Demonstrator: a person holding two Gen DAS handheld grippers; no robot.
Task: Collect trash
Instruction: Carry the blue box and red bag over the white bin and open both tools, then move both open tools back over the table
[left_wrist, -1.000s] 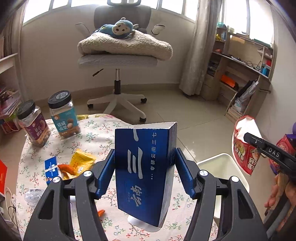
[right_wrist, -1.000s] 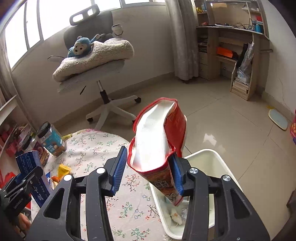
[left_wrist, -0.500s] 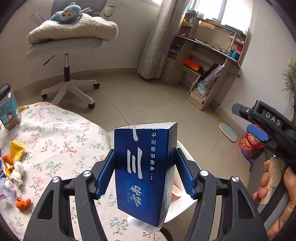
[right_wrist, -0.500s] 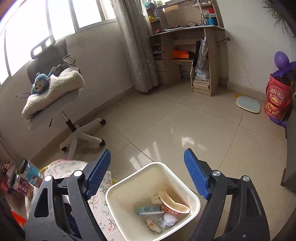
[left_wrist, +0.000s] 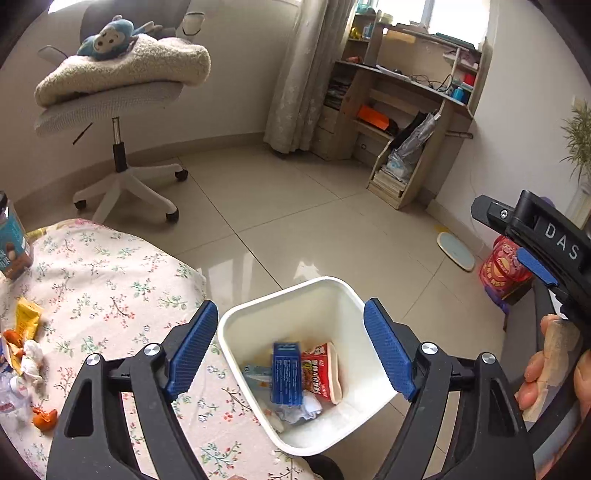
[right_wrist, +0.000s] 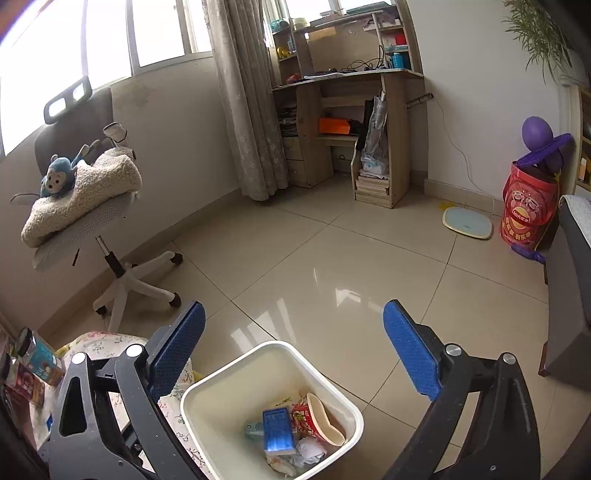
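Note:
A white bin (left_wrist: 236, 317) stands on the floor beside the floral-cloth table (left_wrist: 110, 280). Inside it lie a blue box (left_wrist: 286, 373) and a red noodle cup (left_wrist: 321, 373) on crumpled scraps. My left gripper (left_wrist: 290, 317) hangs over the bin, its jaws opening with nothing between them. My right gripper (right_wrist: 295, 314) also hovers above the bin (right_wrist: 221, 380), jaws opening wide and empty. The blue box (right_wrist: 277, 430) and the cup (right_wrist: 317, 421) show below it. A yellow wrapper (left_wrist: 26, 317), a white crumpled scrap (left_wrist: 31, 363) and an orange peel (left_wrist: 44, 419) lie on the table.
A snack jar (left_wrist: 11, 240) stands at the table's far left. An office chair (left_wrist: 122, 173) with a blanket and a toy monkey is behind the table. A wooden desk (right_wrist: 351, 110), a floor scale (right_wrist: 467, 223) and a red bucket (right_wrist: 528, 210) line the far wall.
Both grippers swung from the table to above the bin. The right let the red cup fall in, then the left let go of the blue box, which now lies in the bin.

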